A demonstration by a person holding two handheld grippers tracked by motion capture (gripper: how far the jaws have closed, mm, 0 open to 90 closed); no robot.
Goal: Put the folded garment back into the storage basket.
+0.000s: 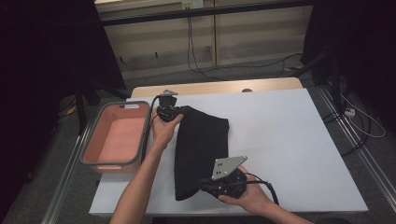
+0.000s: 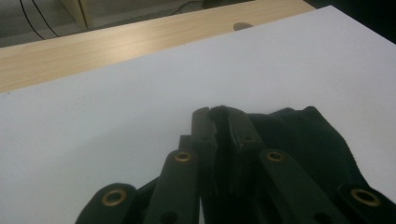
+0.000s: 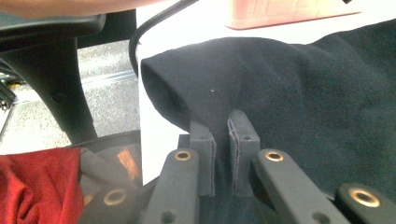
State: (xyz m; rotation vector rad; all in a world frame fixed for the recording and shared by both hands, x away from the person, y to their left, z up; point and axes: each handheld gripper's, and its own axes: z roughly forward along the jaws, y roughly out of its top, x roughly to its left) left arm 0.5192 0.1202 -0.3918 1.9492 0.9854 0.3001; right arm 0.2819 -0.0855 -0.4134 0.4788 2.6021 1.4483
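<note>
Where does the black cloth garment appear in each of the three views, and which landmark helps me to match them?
High view: the black cloth garment lies in the middle of the white table, held at two ends.
Left gripper view: at lower right, one edge pinched between the jaws.
Right gripper view: across the centre and right, a fold pinched between the jaws.
Shared landmark: the white table.
</note>
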